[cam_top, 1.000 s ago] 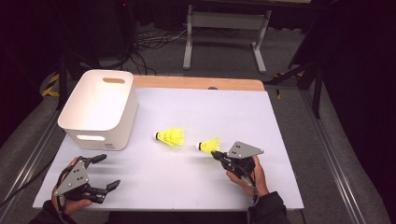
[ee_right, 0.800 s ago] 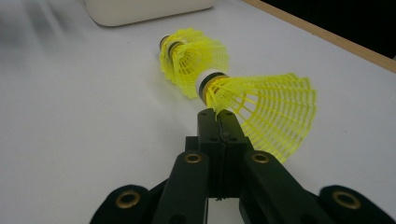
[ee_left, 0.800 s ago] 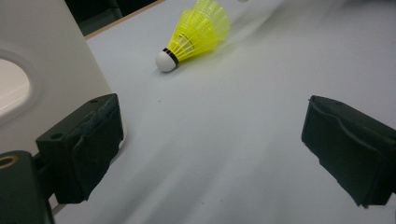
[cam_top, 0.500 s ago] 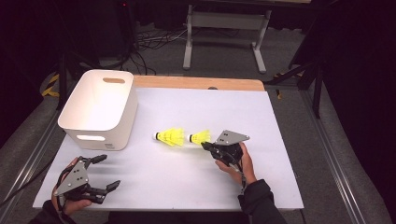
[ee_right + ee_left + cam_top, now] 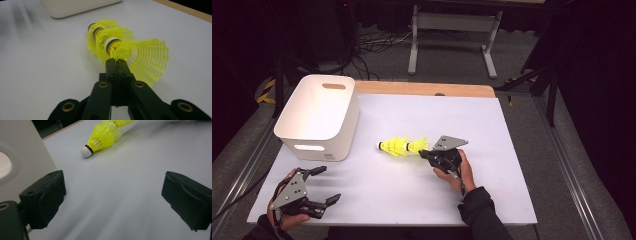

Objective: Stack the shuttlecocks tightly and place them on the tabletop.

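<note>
A yellow shuttlecock [image 5: 392,147] lies on the white table, its white cork pointing left toward the bin. My right gripper [image 5: 426,152] is shut on the skirt edge of a second yellow shuttlecock [image 5: 417,145]. In the right gripper view, the held shuttlecock [image 5: 140,57] has its cork tucked into the skirt of the lying shuttlecock [image 5: 100,32], in line with it. My left gripper [image 5: 328,185] rests open near the table's front left corner. Between its wide-apart jaws in the left gripper view, nothing lies on the table; the lying shuttlecock [image 5: 102,137] is farther off.
A white bin [image 5: 317,107] with handle cutouts stands at the table's left, its wall close beside my left gripper [image 5: 112,202]. A wooden strip [image 5: 427,89] edges the far side of the table [image 5: 492,170]. Dark floor, cables and a metal stand lie beyond.
My right gripper has carried its shuttlecock leftward, from a gap apart to nosing into the lying shuttlecock's skirt. The left gripper has stayed put.
</note>
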A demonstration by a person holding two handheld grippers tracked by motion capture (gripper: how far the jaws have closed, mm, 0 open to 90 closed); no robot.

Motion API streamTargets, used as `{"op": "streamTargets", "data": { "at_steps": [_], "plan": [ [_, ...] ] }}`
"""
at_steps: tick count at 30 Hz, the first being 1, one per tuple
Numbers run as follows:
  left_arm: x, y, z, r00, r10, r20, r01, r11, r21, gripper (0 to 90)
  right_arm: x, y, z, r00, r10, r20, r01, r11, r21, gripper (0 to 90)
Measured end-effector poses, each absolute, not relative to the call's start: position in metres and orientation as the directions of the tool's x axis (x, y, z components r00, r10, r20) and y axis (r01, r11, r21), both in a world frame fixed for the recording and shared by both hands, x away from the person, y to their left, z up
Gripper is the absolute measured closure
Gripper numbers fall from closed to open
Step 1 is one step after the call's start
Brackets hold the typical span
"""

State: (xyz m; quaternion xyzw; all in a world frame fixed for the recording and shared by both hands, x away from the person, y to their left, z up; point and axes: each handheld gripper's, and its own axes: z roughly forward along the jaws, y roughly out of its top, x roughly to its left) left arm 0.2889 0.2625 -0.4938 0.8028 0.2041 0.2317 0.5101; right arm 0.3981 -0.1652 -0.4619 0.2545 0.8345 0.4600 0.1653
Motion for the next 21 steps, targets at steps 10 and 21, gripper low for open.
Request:
{"op": "streamTargets", "data": {
  "at_steps": [10,21],
  "plan": [
    [0.289,0.263,-0.494,0.809,0.563,0.17,0.09,-0.403,0.911,6.3,0.401,-0.151,-0.465,-0.829,0.556,-0.055,0.262,0.473,0.841,90.0],
    [0.29,0.262,-0.494,0.811,0.56,0.168,0.092,-0.407,0.909,6.4,0.404,-0.139,-0.468,-0.839,0.542,-0.046,0.264,0.48,0.837,90.0]
  ]
}}
